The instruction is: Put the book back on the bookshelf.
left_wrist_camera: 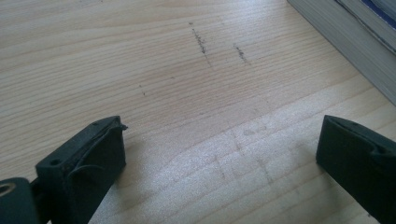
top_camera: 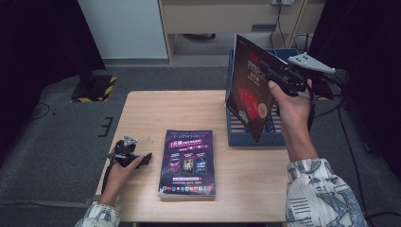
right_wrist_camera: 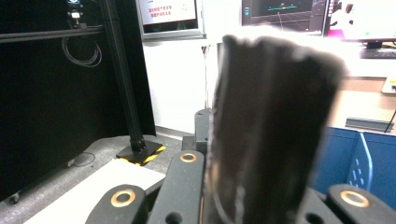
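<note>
My right gripper (top_camera: pixel 274 76) is raised over the right side of the table, shut on a dark magazine (top_camera: pixel 248 90) with red print, which it holds upright and tilted above a blue rack (top_camera: pixel 246 135). In the right gripper view the magazine's edge (right_wrist_camera: pixel 266 121) stands tall between the jaws, close to the lens. A stack of purple-covered magazines (top_camera: pixel 187 163) lies flat near the table's front middle. My left gripper (top_camera: pixel 144 158) rests on the table at the front left, just left of that stack. Its jaws stand wide apart over bare wood, with nothing between the fingers (left_wrist_camera: pixel 81 163).
The wooden table (top_camera: pixel 156 111) has bare wood at its back left. The blue rack sits at the table's right edge. A black stand with a yellow-striped base (top_camera: pixel 94 87) is on the floor beyond the far left corner. The stack's page edges (left_wrist_camera: pixel 350 42) show in the left gripper view.
</note>
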